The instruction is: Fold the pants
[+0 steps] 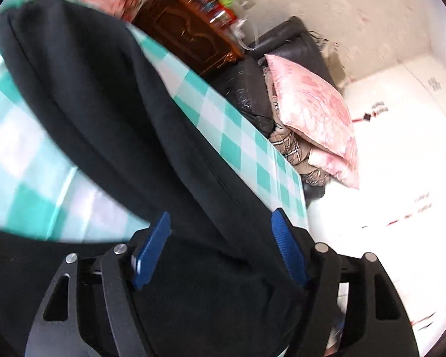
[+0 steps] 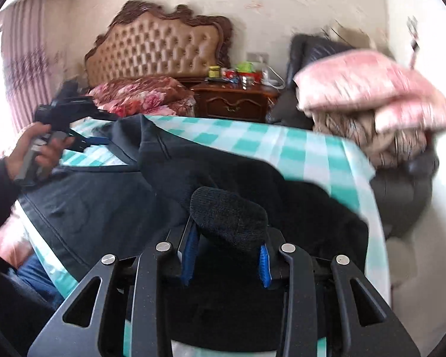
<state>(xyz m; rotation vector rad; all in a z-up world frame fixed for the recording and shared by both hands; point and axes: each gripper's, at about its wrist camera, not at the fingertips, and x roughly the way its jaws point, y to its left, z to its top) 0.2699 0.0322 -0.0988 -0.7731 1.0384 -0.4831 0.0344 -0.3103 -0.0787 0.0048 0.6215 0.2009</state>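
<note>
- We find no text, label, brand or number that can be read in either view.
- The packages on the nightstand (image 2: 235, 101) are too small and blurred to make out.
- The red and black marks on the white floor (image 1: 401, 154) stay illegible.

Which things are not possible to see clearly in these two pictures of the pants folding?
- Left wrist view: the lower end of the black pants is cut off behind the left claw; whether its pads press the cloth is unclear.
- Left wrist view: items on the wooden nightstand are blurred by motion.
- Right wrist view: the bunched fabric in the right claw hides which part of the pants it holds.
- Right wrist view: the pink pillow is smeared.
</note>
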